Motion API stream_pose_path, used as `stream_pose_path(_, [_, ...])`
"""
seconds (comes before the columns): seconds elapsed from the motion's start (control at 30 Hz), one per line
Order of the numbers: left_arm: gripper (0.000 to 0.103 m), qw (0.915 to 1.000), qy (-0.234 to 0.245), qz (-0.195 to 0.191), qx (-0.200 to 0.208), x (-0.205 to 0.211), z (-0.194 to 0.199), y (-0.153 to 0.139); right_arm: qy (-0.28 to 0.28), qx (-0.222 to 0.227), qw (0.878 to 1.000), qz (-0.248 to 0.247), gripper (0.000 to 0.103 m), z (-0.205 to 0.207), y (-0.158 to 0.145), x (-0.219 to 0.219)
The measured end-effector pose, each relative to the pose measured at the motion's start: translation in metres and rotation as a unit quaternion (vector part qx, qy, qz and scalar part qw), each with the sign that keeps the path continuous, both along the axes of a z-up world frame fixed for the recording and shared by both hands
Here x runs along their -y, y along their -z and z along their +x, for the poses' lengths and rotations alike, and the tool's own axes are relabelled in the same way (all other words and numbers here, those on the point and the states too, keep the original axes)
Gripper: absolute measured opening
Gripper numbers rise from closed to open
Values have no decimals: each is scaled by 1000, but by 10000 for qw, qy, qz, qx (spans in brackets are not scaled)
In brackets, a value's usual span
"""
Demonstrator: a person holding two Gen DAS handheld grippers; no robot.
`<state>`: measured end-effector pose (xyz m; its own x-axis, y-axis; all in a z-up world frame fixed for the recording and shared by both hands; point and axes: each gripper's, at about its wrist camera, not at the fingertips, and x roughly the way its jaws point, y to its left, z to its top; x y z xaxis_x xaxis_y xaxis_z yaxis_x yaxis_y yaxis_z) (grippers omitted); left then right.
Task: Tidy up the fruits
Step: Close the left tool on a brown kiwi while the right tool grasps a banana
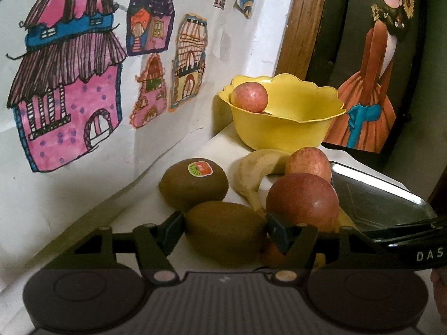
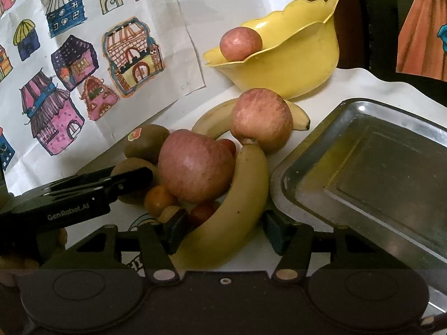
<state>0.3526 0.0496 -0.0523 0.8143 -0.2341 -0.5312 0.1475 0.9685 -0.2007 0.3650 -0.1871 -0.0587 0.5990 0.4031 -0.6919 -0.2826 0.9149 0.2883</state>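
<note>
A brown kiwi [image 1: 225, 223] lies on the white table between the fingers of my left gripper [image 1: 226, 233], which is open and straddles it closely. A second kiwi [image 1: 194, 182] with a sticker sits just behind. My right gripper [image 2: 223, 229] is open around the lower end of a yellow banana [image 2: 237, 195]. Two red apples [image 2: 195, 164] [image 2: 261, 118] and another banana [image 2: 212, 120] are piled beside it. A yellow bowl [image 2: 301, 64] at the back holds one apple [image 2: 240, 43].
A bare metal tray [image 2: 293, 173] lies right of the fruit pile. Small orange [image 2: 159, 199] and red [image 2: 201, 213] fruits sit under the apples. Paper with house drawings [image 1: 69, 97] covers the left wall. A framed painting [image 1: 371, 64] leans behind the bowl.
</note>
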Motion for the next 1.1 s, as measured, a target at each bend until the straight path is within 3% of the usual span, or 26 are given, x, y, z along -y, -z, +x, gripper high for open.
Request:
stream_pose_path(0.67, [68, 9999, -17, -162, -40, -13, -48, -8, -251, -171, 9995, -83, 57, -26, -4, 11])
stream_pose_path(0.97, [68, 9994, 259, -187, -142, -8, -77, -11, -709, -257, 9968, -274, 56, -59, -11, 18])
stream_pose_path(1.1, [69, 9993, 363, -104, -72, -1, -81, -9, -739, -48, 9963, -442, 56, -69, -13, 16])
